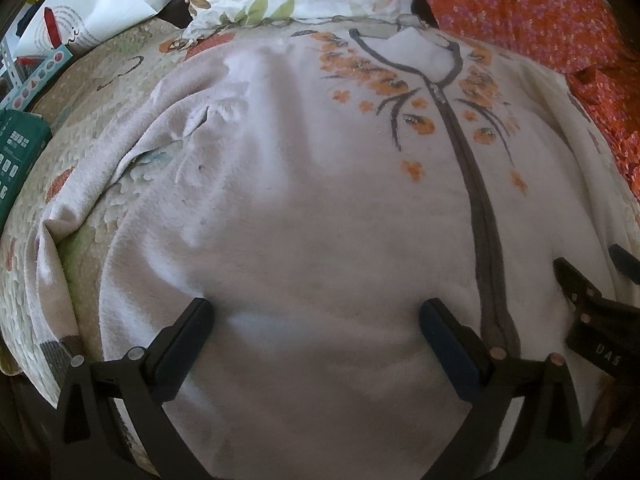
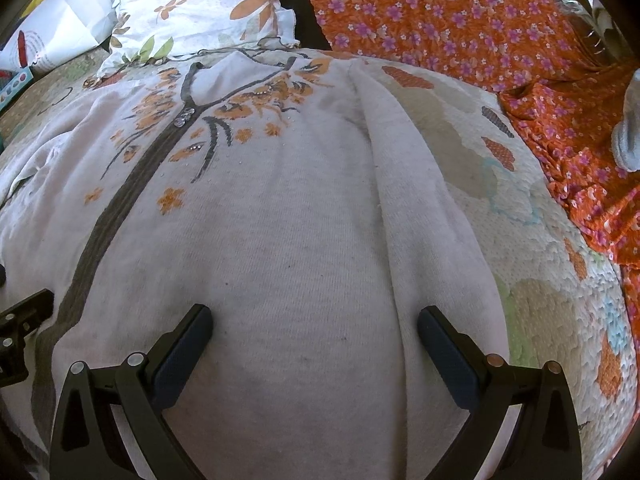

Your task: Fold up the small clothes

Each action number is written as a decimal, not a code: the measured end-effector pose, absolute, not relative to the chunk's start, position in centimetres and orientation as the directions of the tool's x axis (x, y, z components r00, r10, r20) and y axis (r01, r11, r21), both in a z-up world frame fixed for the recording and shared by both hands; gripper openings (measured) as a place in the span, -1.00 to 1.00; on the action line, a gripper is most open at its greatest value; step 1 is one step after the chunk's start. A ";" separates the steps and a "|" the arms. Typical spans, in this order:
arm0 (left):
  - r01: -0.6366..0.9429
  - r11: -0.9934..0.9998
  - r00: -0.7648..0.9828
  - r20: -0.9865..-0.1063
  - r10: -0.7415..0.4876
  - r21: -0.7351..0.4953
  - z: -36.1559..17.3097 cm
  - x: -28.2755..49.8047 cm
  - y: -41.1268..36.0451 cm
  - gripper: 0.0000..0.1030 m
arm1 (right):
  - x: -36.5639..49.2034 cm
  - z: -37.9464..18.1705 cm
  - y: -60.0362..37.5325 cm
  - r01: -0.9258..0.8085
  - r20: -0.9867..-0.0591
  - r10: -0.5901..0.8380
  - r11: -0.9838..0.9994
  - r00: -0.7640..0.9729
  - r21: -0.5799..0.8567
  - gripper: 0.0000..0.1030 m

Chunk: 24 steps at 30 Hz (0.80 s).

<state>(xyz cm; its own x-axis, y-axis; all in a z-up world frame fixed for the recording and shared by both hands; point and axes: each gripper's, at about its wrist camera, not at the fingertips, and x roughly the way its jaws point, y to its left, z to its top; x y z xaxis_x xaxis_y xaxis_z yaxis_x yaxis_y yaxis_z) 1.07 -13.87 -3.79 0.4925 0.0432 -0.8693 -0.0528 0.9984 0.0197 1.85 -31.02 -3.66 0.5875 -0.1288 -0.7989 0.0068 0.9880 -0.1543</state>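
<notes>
A pale knit cardigan (image 1: 304, 200) with a grey front placket and orange flower print lies spread flat on a quilted bed cover, collar at the far end; it also shows in the right wrist view (image 2: 280, 220). My left gripper (image 1: 316, 308) is open and empty, fingers wide, low over the cardigan's left half near the hem. My right gripper (image 2: 316, 316) is open and empty over the right half, by the folded-in sleeve (image 2: 404, 184). The right gripper shows at the right edge of the left wrist view (image 1: 592, 280). The left gripper shows at the left edge of the right wrist view (image 2: 20, 320).
The quilted bed cover (image 2: 540, 280) lies beneath. A floral pillow (image 2: 200, 4) lies beyond the collar. Orange flowered fabric (image 2: 460, 16) lies at the back right. Paper bags and boxes (image 1: 60, 32) sit at the left, with a green box (image 1: 20, 152) at the bed's left edge.
</notes>
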 end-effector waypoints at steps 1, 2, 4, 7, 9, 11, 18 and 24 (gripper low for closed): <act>-0.052 0.998 0.493 -0.869 0.043 0.020 -3.9 1.0 -13.8 1.00 | 1.9 -3.7 -31.0 0.007 -0.800 -0.128 0.988 0.585 -0.153 1.00; -0.054 0.998 0.492 -0.870 0.042 0.018 -3.9 1.1 -13.8 1.00 | 1.9 -3.7 -31.0 0.009 -0.800 -0.130 0.988 0.586 -0.154 1.00; -0.060 0.998 0.489 -0.871 0.042 0.015 -4.0 1.2 -13.9 1.00 | 1.9 -3.7 -31.0 0.013 -0.795 -0.135 0.987 0.592 -0.159 1.00; -0.070 0.998 0.485 -0.874 0.044 0.011 -4.1 1.4 -13.9 1.00 | 2.0 -3.7 -30.9 0.015 -0.798 -0.135 0.988 0.588 -0.156 1.00; -0.082 0.997 0.480 -0.876 0.044 0.005 -4.1 1.7 -13.9 1.00 | 2.1 -3.7 -31.0 0.016 -0.797 -0.132 0.988 0.589 -0.152 1.00; -0.093 0.996 0.479 -0.876 0.046 0.002 -4.1 1.8 -13.9 1.00 | 2.2 -3.7 -31.1 0.015 -0.797 -0.123 0.990 0.592 -0.141 1.00; -0.117 0.993 0.484 -0.874 0.046 -0.012 -4.2 3.1 -14.0 1.00 | 2.7 -3.9 -31.2 0.024 -0.800 -0.104 0.994 0.591 -0.111 1.00; -0.128 0.992 0.495 -0.867 0.053 -0.013 -4.2 3.6 -14.0 1.00 | 3.0 -3.9 -31.0 0.024 -0.797 -0.105 0.993 0.595 -0.113 1.00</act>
<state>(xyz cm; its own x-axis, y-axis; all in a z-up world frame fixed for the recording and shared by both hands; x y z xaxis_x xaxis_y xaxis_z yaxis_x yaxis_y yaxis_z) 3.57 -14.05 -4.22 0.4953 0.0528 -0.8671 -0.1284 0.9916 -0.0130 3.02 -31.02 -3.92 0.5945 -0.1045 -0.7973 0.0237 0.9934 -0.1126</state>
